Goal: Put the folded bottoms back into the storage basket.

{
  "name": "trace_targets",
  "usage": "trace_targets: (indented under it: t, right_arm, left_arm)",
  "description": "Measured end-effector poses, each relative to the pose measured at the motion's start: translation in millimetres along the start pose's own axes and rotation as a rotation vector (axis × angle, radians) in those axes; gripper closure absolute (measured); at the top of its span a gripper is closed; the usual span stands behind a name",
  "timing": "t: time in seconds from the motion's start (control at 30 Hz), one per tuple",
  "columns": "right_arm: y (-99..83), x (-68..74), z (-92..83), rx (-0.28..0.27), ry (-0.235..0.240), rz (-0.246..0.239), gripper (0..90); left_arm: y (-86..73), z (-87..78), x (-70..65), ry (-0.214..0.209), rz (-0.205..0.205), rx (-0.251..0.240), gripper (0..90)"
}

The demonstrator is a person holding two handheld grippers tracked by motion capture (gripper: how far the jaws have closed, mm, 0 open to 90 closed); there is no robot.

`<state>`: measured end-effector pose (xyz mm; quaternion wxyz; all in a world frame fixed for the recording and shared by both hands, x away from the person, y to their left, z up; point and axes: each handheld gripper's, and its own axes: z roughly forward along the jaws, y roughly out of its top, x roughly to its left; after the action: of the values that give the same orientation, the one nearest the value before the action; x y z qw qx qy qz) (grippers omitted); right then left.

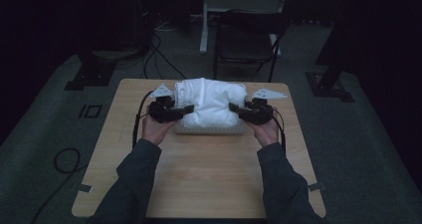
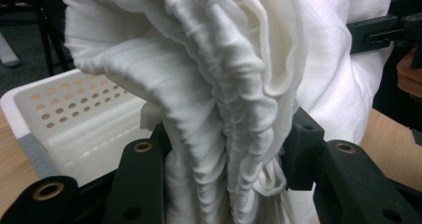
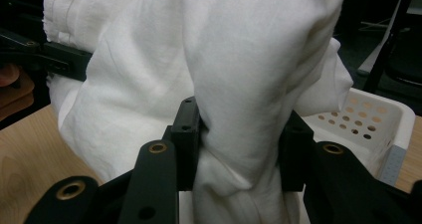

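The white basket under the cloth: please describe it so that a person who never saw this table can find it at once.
On the wooden table, look at the far half, between the left gripper and the right gripper. Both are shut on a bundled white cloth. Under it sits the white basket, a hard plastic box whose walls have rows of small round holes.

left hand-held gripper: jaws clamped, pointing inward | right hand-held gripper: jaws clamped, pointing inward
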<state>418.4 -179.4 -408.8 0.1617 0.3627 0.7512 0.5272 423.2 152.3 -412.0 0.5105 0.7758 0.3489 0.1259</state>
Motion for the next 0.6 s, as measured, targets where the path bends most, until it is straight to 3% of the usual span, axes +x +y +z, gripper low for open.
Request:
trace_targets:
  t: [0.6]
  right_arm:
    - [2.2,-10.4,13.4,0.007,-0.018,0.033,62.2]
  left_arm:
    - [2.7,13.3,14.2,0.011,-0.02,0.001,55.2]
